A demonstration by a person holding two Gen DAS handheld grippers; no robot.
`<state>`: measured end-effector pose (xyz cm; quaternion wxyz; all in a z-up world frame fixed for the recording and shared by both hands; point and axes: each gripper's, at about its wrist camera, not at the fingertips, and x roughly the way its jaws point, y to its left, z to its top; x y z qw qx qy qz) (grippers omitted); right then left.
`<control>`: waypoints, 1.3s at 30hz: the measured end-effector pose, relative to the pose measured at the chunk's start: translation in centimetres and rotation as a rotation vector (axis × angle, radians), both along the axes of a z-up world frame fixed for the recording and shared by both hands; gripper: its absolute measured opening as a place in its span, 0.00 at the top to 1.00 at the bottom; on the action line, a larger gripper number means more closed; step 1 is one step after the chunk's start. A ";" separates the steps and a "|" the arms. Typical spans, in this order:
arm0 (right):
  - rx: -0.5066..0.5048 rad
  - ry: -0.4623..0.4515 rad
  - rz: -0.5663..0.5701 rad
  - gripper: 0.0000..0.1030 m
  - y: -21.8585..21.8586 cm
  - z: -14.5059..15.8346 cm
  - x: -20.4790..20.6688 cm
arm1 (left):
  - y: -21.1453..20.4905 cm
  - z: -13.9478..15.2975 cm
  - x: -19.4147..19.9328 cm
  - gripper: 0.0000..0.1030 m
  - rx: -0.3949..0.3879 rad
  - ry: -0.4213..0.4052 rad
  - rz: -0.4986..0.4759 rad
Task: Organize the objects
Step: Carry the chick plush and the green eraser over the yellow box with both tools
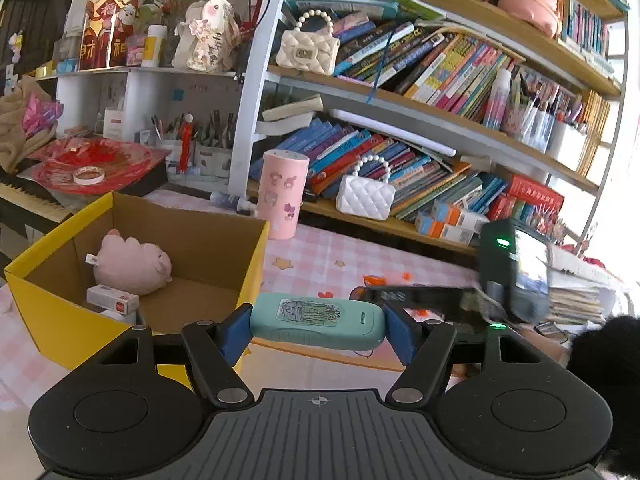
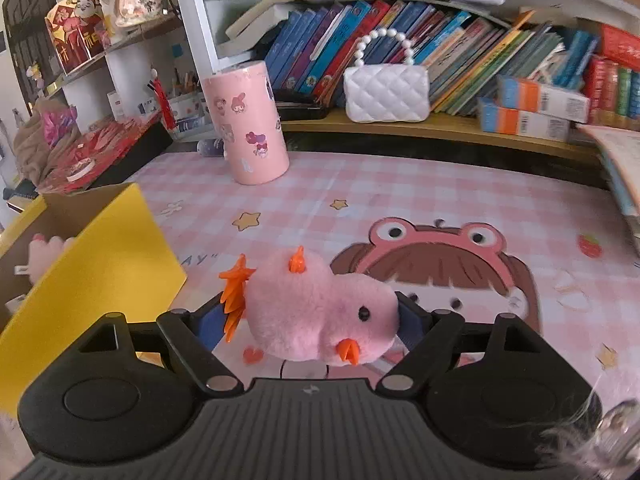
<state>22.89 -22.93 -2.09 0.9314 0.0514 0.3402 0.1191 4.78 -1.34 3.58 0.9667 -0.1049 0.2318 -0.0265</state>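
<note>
Desk with a pink checked mat, bookshelf behind it crammed with leaning books. Yellow cardboard box sits on the mat at the left, open top, already holding a pink plush and a couple of small white cartons with red marks.

Left gripper holds a teal oblong case end to end between the blue pads, long axis running straight across from pad to pad, jaws about half spread and pressing on both ends. The box opening lies just ahead and to the left of this gripper, front corner almost under the left finger. Likely short move: forward-left, then release over the opening.

Right gripper has a fluffy pink chick toy between its fingers, jaws fairly wide, pads touching both sides of the fur. Orange plastic feet, comb and beak stick out. Toy's length lies across the jaws, beak end toward the right pad. From here the box is to the left, yellow wall close beside the left finger. The left hand looks nearer the opening; the right must cross over the wall.

Writing: mat shows "AY" beside the box. Case sticker is a cactus drawing, no legible text. Pink sticker-covered canister and white quilted purse carry none. Book spines and red paper decorations too small to read.
</note>
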 end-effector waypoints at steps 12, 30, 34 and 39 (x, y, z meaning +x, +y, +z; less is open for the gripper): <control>-0.005 -0.022 -0.148 0.20 0.9 3.8 -11.8 | 3.2 0.3 -0.4 0.33 -0.075 -0.050 -0.127; -0.117 -0.027 -0.246 0.20 10.1 3.2 -21.9 | 11.4 -1.4 -6.5 0.33 -0.059 -0.009 -0.224; -0.117 -0.030 -0.221 0.20 12.7 3.2 -23.7 | 13.7 -2.0 -8.1 0.33 -0.053 0.011 -0.201; -0.117 -0.017 -0.154 0.20 16.2 3.0 -25.2 | 16.8 -2.3 -10.0 0.33 -0.051 0.034 -0.139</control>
